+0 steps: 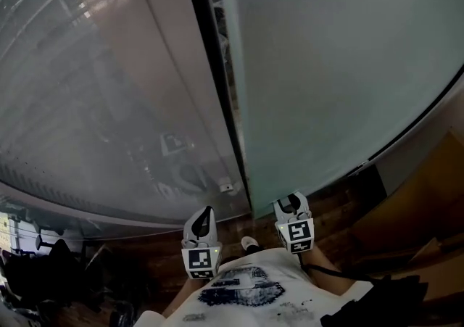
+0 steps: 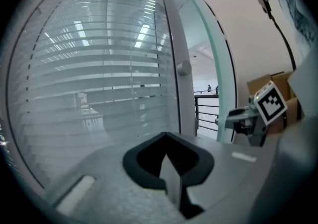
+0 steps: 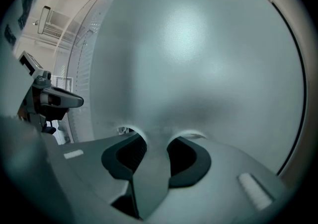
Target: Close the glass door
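Note:
The frosted glass door (image 1: 341, 64) fills the right of the head view. A narrow dark gap (image 1: 221, 79) separates its left edge from a fixed glass panel with blinds (image 1: 94, 86). In the left gripper view that gap (image 2: 204, 99) shows a railing and a bright hall beyond. My right gripper (image 1: 291, 201) faces the door's face low down, near its left edge. Its jaws stand apart with only frosted glass (image 3: 198, 49) seen between them, and whether the tips touch the glass is unclear. My left gripper (image 1: 206, 215) is shut and empty, pointing at the panel (image 2: 99, 69).
A white door post (image 2: 185, 84) stands between the panel and the gap. Brown cardboard boxes (image 1: 424, 202) lie on the wooden floor (image 1: 341, 195) to the right of the door. Dark clutter (image 1: 43, 275) sits at the lower left. A small fitting (image 1: 226, 187) is at the panel's foot.

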Demonstrator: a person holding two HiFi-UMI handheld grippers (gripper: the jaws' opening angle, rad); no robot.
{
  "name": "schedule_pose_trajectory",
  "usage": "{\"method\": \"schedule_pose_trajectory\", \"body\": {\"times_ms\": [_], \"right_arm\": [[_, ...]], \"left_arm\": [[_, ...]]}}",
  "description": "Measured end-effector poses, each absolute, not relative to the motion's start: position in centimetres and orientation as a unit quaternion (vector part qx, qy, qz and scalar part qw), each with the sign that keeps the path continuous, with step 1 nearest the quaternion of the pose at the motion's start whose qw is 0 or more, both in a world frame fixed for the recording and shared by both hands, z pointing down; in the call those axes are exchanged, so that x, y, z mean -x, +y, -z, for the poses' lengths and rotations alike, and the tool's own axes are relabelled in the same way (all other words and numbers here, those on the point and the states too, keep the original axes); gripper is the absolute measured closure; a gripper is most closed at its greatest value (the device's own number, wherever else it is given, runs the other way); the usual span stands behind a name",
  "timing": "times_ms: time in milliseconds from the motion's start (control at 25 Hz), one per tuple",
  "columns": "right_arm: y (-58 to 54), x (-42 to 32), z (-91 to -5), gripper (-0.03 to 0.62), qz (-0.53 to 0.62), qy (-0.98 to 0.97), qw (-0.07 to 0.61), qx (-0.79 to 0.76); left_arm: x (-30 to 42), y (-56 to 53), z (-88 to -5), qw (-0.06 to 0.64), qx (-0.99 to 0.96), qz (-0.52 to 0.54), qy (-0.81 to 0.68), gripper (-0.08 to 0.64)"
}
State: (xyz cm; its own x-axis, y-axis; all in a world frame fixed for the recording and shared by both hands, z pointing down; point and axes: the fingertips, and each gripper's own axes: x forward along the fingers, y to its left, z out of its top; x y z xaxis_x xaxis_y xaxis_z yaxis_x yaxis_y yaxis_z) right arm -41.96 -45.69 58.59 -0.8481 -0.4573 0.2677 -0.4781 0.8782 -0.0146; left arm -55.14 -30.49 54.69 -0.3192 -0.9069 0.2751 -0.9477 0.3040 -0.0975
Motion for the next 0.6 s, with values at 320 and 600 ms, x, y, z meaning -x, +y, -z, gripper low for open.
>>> {"method": "schedule_pose_trajectory", "body": {"times_ms": [320,600], "right_arm": [[-46.2,43.6,-59.3,0.471,-0.046,-0.957,0.14,-0.249],[-47.3,43.2,-60.0,0.474,-0.048,-0.955,0.14,-0.258]], "left_arm": [[56.2,-31.3,-55.5,0.096,-0.589,-0.114,-0.794,0.558],[55.2,-32.2,-55.4,0.105,-0.602,-0.107,-0.784,0.558]]}}
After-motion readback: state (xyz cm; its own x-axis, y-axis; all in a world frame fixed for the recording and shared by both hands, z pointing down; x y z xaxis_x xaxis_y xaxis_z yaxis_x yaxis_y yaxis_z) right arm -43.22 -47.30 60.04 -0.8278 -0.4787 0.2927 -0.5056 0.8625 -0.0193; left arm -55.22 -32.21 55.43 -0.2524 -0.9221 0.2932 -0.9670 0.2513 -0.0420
